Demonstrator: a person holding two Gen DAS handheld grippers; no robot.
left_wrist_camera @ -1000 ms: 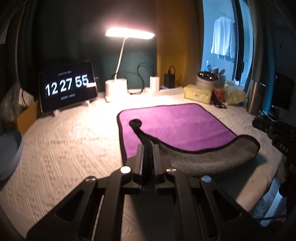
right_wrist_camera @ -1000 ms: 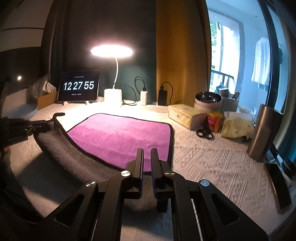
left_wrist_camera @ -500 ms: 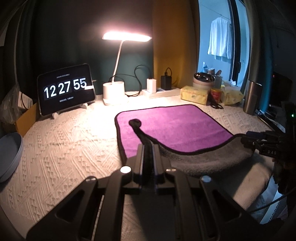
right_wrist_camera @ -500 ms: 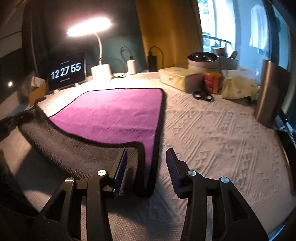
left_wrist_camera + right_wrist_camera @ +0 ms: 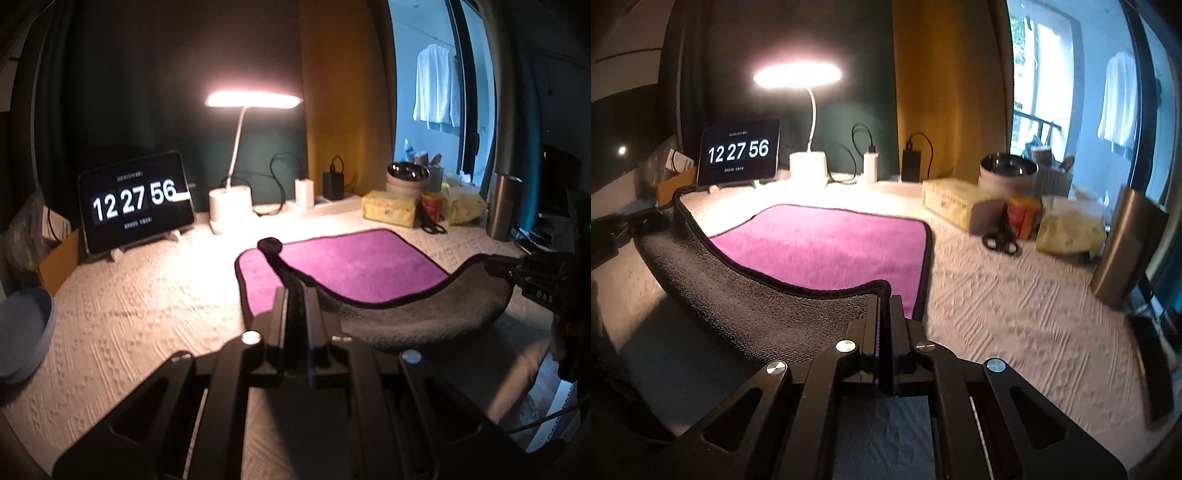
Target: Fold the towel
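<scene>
A towel, purple on top [image 5: 354, 266] and grey underneath [image 5: 417, 317], with black trim, lies on the white textured table cover. Its near edge is lifted and sags between the two grippers. My left gripper [image 5: 295, 291] is shut on the towel's near left corner. My right gripper [image 5: 885, 299] is shut on the near right corner; it also shows at the right edge of the left wrist view [image 5: 517, 264]. The towel [image 5: 827, 247] has its far half flat on the table.
A tablet clock [image 5: 136, 201] and a lit desk lamp [image 5: 231, 206] stand at the back. A tissue box [image 5: 949, 206], scissors [image 5: 999, 240], a red can [image 5: 1021, 216] and a metal tumbler [image 5: 1126, 254] are at the right. A grey bowl [image 5: 22, 328] is at the left.
My right gripper was open around the near right corner half a second ago; it has shut on it and lifted it. The left gripper has kept its hold and raised its corner slightly.
</scene>
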